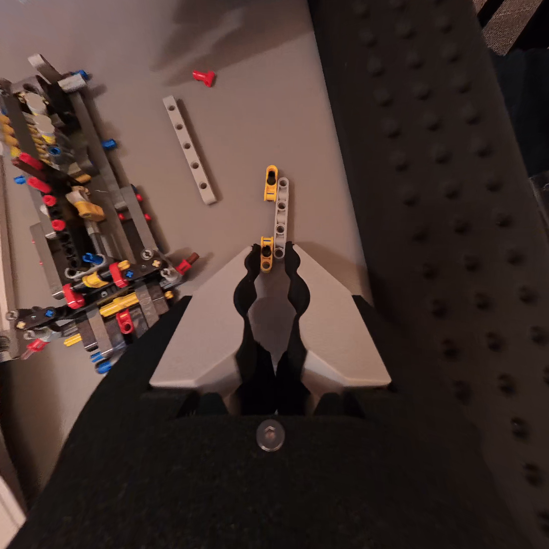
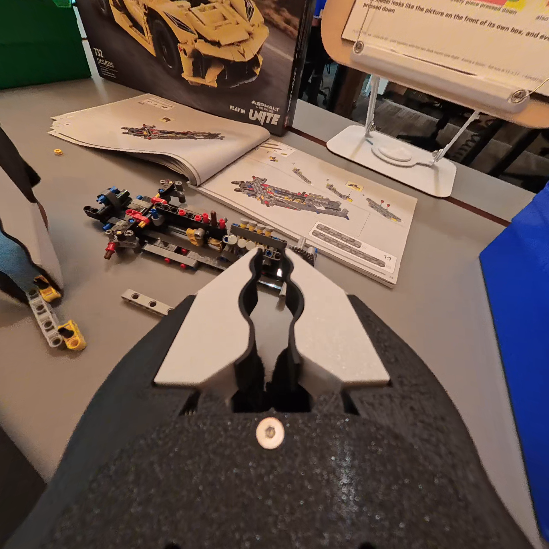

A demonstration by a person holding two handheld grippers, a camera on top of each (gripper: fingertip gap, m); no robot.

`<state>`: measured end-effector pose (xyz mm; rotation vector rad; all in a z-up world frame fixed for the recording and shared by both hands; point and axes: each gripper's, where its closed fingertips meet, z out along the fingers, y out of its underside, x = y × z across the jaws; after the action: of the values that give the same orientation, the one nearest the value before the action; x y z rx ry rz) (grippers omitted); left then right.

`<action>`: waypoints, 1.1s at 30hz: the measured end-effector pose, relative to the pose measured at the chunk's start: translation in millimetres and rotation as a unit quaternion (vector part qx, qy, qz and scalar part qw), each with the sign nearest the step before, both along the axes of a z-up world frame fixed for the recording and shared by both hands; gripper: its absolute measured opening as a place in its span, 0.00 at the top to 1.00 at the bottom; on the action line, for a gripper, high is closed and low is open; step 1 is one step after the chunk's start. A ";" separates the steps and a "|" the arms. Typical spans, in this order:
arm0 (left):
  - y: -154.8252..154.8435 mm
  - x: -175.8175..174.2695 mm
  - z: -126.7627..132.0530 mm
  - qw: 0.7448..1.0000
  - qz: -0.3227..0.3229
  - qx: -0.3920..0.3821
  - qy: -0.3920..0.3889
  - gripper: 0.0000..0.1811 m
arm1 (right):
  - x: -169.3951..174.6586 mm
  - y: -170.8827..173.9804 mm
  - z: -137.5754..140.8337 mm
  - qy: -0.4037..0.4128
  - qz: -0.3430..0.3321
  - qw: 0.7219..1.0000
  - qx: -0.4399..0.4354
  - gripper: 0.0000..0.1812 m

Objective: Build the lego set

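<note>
While I look down along the left gripper [image 1: 272, 248], I see its jaws standing narrowly apart around one end of a small sub-assembly on the grey table [image 1: 243, 127]: a short grey beam [image 1: 281, 218] with a yellow connector [image 1: 266, 253] at the near end and a second yellow connector [image 1: 271, 183] at the far end. The near connector sits between the tips; I cannot tell whether the pads actually press it. I judge this piece light, stiff and smooth, so it could slip or swivel if pinched on one corner. I would grip across the flat sides of the beam near its middle, not on a connector, which may pivot on its pin. To the left lies the half-built car frame [image 1: 89, 208], with a loose long grey beam [image 1: 190, 150] and a red pin [image 1: 204, 77] apart on the table.

Through the right wrist view, the right gripper [image 2: 273, 252] hangs with jaws narrowly apart and nothing between them, pointed at the near end of the frame [image 2: 184, 225]. This view gives what the other lacks: the open instruction booklet [image 2: 312, 208], the set's box [image 2: 193, 59] and a white stand [image 2: 392, 160] behind. It also shows the left gripper [image 2: 32, 237] from the side, low over the sub-assembly [image 2: 56, 320]. The frame looks heavier and knobbly, likely to shed parts if lifted by one end.
</note>
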<state>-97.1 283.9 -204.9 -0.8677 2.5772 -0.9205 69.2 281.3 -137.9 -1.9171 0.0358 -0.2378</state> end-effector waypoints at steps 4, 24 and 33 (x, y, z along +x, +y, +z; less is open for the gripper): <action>-1.1 -1.4 -1.1 1.000 0.010 -0.001 -0.022 0.92 | 1.8 1.3 -6.1 -0.011 -0.007 1.000 -0.015 0.96; 152.7 48.3 82.7 0.879 0.385 -0.179 -0.215 0.89 | 6.6 -4.8 -9.1 0.133 -0.001 0.991 -0.003 0.97; 167.1 49.1 74.1 0.865 0.422 -0.186 -0.197 0.90 | 7.0 -5.0 -9.7 0.134 -0.002 0.991 -0.003 0.97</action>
<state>-48.0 451.0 -130.7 -1.5311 1.4288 -1.1348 76.2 276.3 -147.6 -1.9432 0.2175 0.0187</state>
